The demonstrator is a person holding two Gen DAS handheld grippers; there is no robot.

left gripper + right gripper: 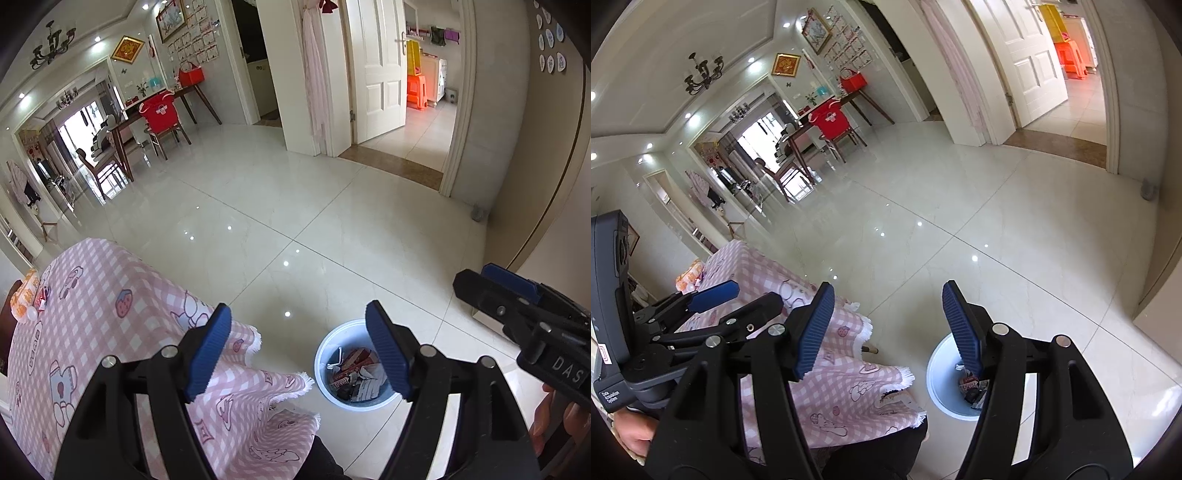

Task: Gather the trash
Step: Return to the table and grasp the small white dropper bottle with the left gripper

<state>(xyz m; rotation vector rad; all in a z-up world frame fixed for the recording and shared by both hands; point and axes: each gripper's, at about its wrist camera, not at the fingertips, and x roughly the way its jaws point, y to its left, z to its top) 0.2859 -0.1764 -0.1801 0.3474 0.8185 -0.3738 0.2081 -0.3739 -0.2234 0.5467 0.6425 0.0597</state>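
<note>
A light blue trash bin (332,343) stands on the tile floor beside the table, holding crumpled paper and wrappers (356,376); it also shows in the right wrist view (942,369). My left gripper (299,350) is open and empty, held high above the table's near corner and the bin. My right gripper (888,328) is open and empty, also high above the bin. Each gripper shows in the other's view, the right one (517,306) at the right edge and the left one (701,306) at the left. An orange-white packet and small wrappers (27,295) lie at the table's far left edge.
The low table wears a pink checked cloth (110,314) with cartoon prints, its corner hanging near the bin. Glossy tile floor (277,203) stretches ahead. A dining table with a red-covered chair (160,114) stands far left. An open white door (380,70) is at the far right.
</note>
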